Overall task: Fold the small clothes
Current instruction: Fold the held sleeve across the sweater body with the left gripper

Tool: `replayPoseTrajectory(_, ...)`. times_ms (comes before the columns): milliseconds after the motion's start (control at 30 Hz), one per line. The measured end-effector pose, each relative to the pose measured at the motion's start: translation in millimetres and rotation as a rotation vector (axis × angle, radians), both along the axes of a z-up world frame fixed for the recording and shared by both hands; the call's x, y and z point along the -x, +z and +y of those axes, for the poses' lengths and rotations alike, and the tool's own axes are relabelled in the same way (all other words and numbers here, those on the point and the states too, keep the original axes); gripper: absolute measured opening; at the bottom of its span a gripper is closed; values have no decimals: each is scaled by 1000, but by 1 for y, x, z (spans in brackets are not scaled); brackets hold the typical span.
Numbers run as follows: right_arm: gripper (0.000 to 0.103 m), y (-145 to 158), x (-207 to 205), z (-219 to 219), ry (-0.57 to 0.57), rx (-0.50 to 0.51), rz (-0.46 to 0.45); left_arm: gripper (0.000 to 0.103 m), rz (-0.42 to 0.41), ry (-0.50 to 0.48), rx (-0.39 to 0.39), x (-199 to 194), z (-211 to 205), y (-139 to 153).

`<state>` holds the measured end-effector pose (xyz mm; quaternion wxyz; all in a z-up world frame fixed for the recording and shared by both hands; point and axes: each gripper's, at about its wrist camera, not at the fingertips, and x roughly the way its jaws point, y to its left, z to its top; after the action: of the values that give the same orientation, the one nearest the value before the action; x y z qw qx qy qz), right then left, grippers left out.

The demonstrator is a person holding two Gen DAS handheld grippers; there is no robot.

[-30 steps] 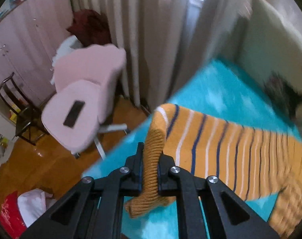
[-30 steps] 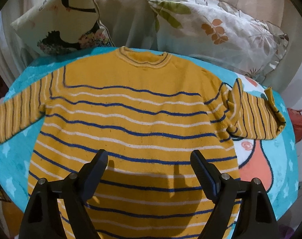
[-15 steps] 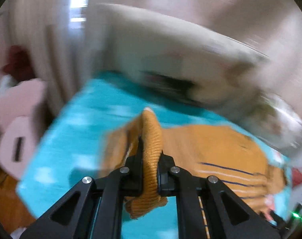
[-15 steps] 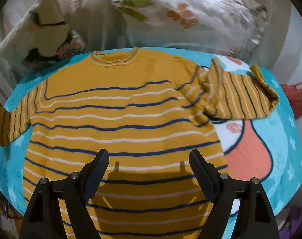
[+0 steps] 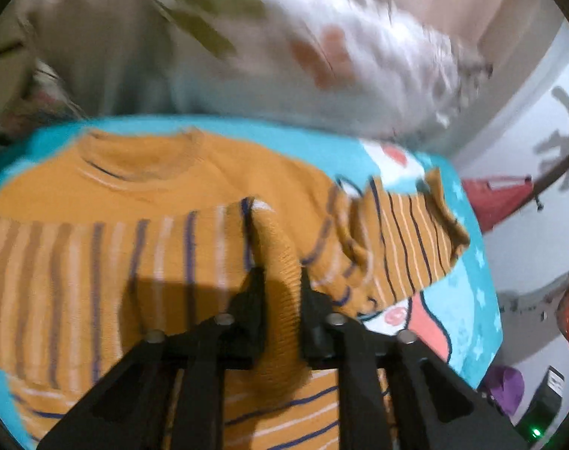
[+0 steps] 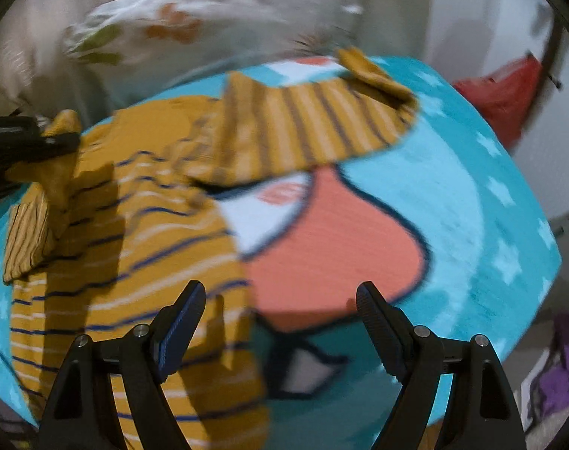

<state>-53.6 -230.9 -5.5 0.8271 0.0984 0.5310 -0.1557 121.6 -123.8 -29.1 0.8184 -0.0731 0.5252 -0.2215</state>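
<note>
While the left gripper, tilted down over one striped sweater, is opening around its cuff, the right gripper hangs released beside it.

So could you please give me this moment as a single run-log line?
left gripper: opening, sleeve cuff between jaws, over sweater | right gripper: open, empty | other sleeve: unfolded on blanket

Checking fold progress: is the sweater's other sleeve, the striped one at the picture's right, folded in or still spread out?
Spread out. The right sleeve lies rumpled on the turquoise blanket, beside the sweater, not over it.
</note>
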Motion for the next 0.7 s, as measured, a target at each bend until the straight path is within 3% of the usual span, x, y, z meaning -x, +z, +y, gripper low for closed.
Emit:
replayPoseTrajectory(133, 86, -2, 13, -31, -47, -5, 10, 39, 63, -28, 48, 9, -8, -11)
replayPoseTrajectory(167, 86, -1, 14, -36, -52, -9, 7, 50, 64, -31, 60, 12, -5, -8)
replayPoseTrajectory(267, 86, 7, 7, -45, -39, -35, -24, 66, 19, 15, 37, 23, 12, 6)
replayPoseTrajectory(567, 87, 24, -75, 5, 230, -174, -149, 68, 48, 307, -98, 73, 125, 7)
replayPoseTrajectory(700, 87, 9, -119, 53, 410, -118, -137, 68, 59, 387, -168, 94, 154, -3)
